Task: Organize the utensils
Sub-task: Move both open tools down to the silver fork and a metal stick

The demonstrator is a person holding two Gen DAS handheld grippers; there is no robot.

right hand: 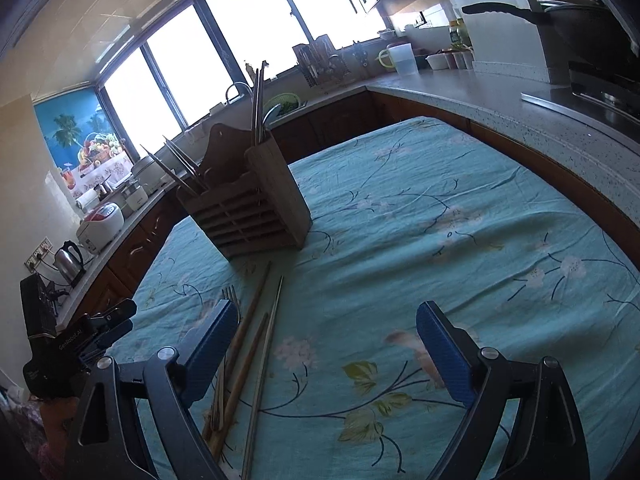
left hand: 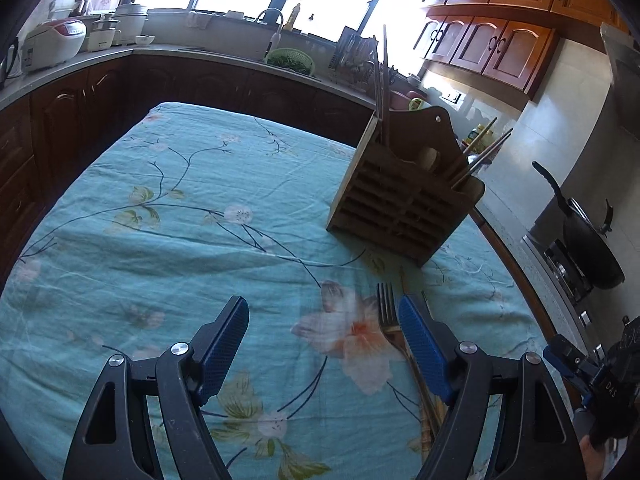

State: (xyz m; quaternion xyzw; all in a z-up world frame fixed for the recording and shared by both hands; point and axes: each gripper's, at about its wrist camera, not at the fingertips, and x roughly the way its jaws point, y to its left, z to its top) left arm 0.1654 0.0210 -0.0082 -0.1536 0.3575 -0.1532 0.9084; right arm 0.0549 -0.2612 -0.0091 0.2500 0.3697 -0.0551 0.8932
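Utensils: fork (left hand: 387, 312), chopsticks (right hand: 256, 344) loose on desk (left hand: 160, 240), lower frame | step: approach | both grippers' fingers wide, empty | next: pinch one, drop into wooden holder (left hand: 400, 200)

Floral tablecloth (left hand: 160, 240), rice cooker (left hand: 52, 44), black wok (left hand: 592, 248), green colander (left hand: 290, 60)

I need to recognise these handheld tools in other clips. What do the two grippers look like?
Both match: the left gripper and right gripper have black, curved, cut-out arms with silver round pivot screws and flat blue textured pads. Seen from the right wrist, the left unit's black body carries white lettering, too small to read surely.
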